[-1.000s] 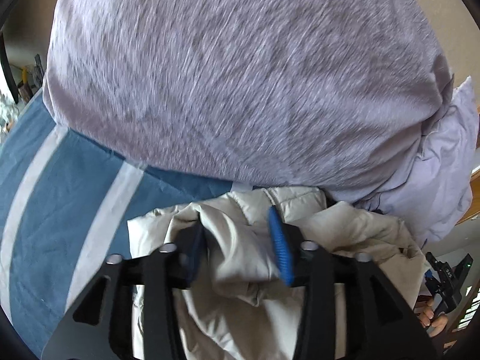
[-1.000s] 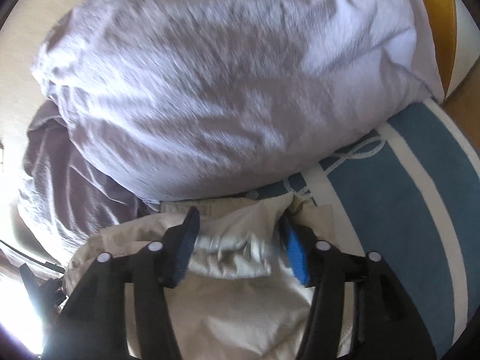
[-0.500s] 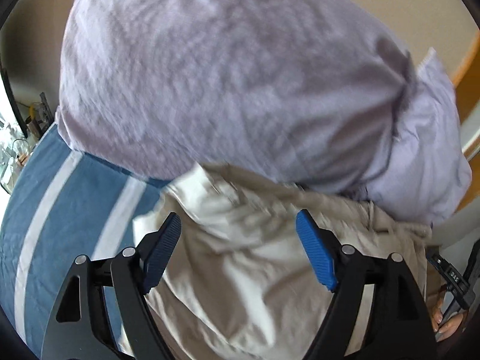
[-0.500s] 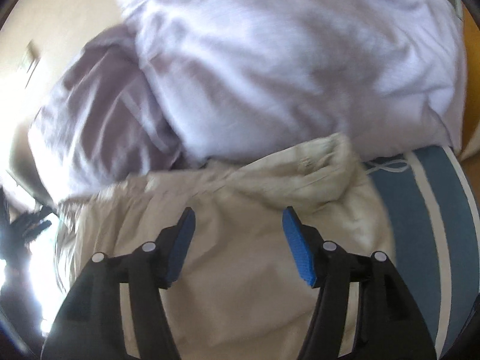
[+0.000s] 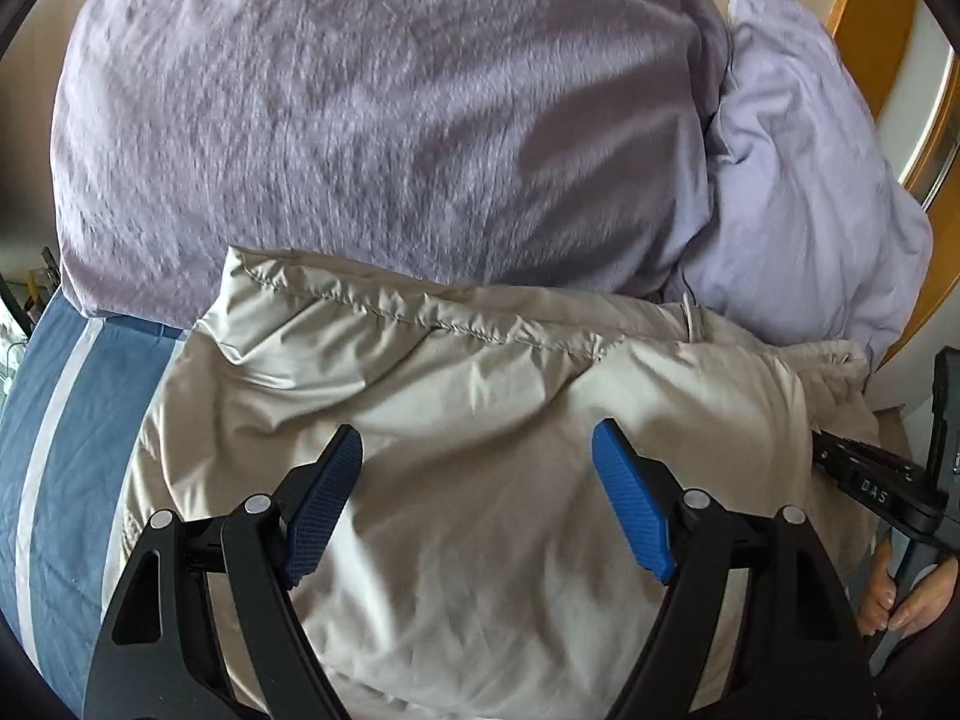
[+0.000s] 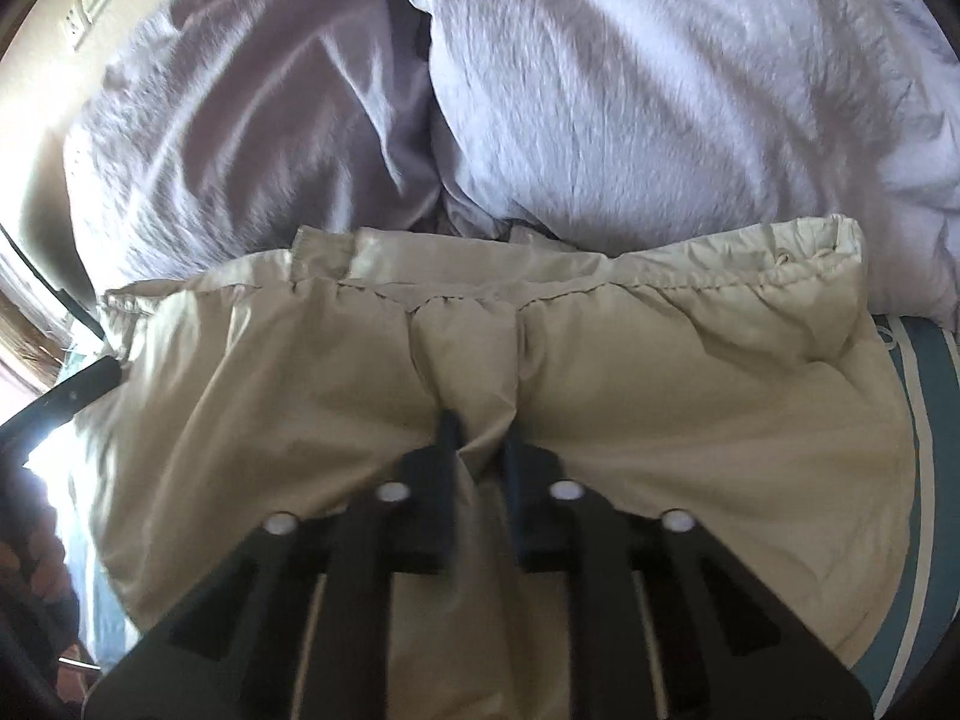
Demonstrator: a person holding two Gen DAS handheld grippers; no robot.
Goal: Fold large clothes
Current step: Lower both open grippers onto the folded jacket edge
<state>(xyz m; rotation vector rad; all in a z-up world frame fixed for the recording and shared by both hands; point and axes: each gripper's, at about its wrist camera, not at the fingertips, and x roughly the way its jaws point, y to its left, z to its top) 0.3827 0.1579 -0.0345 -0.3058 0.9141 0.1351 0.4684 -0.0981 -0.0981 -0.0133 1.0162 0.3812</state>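
My right gripper (image 6: 477, 438) has its jaws pinched shut on a ridge of the beige puffer jacket (image 6: 600, 420), which lies on the bed against the lilac pillows (image 6: 660, 90). My left gripper (image 5: 477, 498) hovers over the same jacket with its jaws wide apart, gripping nothing. I judge the risk to be this: the shell looks slick and I hold only a thin pleat, so a pull may slip the fabric free or lift just the top layer and undo the fold. The left view shows the striped blue bedcover (image 5: 54, 450) and the person's hand (image 5: 906, 588) on the other handle; the right view alone shows the grip and the drawcord hem (image 6: 780, 276).
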